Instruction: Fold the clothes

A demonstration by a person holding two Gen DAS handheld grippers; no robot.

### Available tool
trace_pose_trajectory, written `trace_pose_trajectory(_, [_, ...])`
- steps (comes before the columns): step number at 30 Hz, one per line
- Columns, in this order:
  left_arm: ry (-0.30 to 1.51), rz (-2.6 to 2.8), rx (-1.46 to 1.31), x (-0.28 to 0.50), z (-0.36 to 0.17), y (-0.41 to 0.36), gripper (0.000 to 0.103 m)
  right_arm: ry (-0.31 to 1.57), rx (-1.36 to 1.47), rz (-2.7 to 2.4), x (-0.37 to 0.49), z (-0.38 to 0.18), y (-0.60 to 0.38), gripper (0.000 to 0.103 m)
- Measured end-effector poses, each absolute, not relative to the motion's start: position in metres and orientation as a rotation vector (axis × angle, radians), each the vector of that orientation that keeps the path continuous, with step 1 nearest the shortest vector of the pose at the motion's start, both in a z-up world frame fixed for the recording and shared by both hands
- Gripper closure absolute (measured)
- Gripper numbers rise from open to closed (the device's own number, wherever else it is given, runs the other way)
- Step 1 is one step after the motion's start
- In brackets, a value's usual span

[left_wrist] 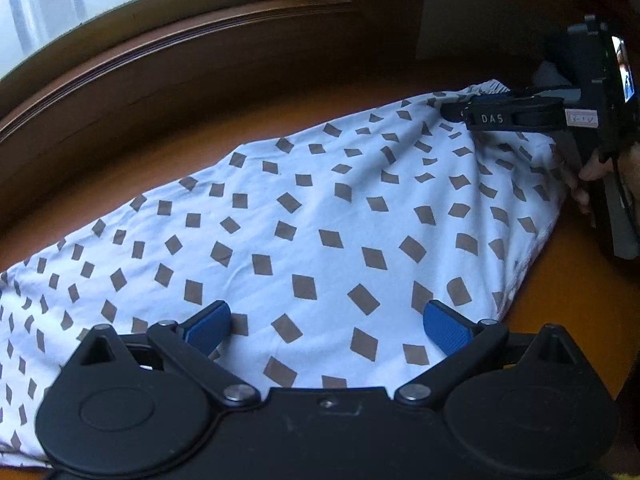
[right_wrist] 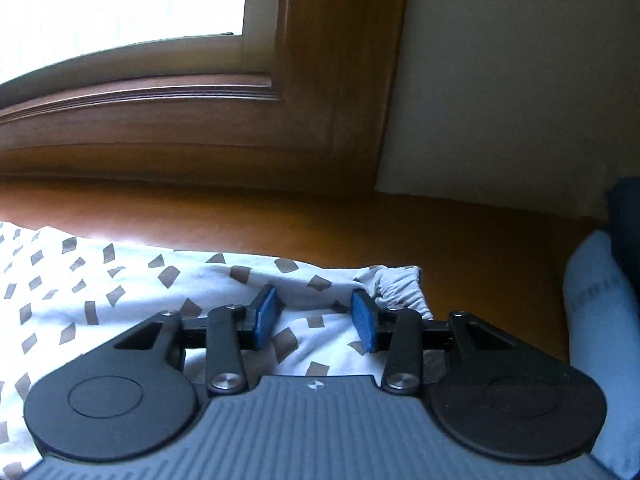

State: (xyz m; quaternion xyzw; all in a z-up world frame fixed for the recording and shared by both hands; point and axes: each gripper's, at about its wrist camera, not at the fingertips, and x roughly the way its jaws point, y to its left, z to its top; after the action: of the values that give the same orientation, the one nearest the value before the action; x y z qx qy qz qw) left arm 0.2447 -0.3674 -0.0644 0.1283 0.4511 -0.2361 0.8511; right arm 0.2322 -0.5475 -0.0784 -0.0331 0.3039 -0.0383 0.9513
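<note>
Across the orange-brown wooden surface (left_wrist: pixel 168 160) below the dark window frame (left_wrist: pixel 160 40) lies the garment (left_wrist: pixel 320 216), soft pale cloth printed with small brown diamonds, smoothed long with a gathered elastic hem (right_wrist: pixel 396 284) at one end. Over it the left gripper (left_wrist: pixel 326 324) hovers with its ribbed blue pads (left_wrist: pixel 446 328) spread wide and empty, while the right gripper (right_wrist: pixel 316 316) stands half open near the hem, holding nothing. A pale sock (right_wrist: pixel 600 320) and a hand (left_wrist: pixel 596 168) are cut off at the edges, and the garment's near end hides under the black tool.

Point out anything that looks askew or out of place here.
Nothing is damaged or spilled. The white garment with brown diamond print lies rumpled on the wooden surface, its gathered elastic end bunched beside the open right gripper. The open left gripper hovers over it.
</note>
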Motion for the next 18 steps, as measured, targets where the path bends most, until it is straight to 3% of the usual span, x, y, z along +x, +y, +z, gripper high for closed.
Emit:
trace_pose_trajectory(3, [1.006, -0.429, 0.2, 0.247, -0.06, -0.354, 0.0, 0.655, -0.066, -0.058, 0.238, -0.073, -0.55, 0.058])
trace_pose_trajectory(9, [1.031, -0.258, 0.143, 0.241, -0.05, -0.333, 0.0, 0.633, -0.061, -0.073, 0.196, -0.052, -0.528, 0.031])
trace_pose_trajectory(18, [1.014, -0.11, 0.048, 0.2, -0.035, -0.269, 0.0, 0.665, -0.086, -0.001, 0.116, -0.042, -0.457, 0.027])
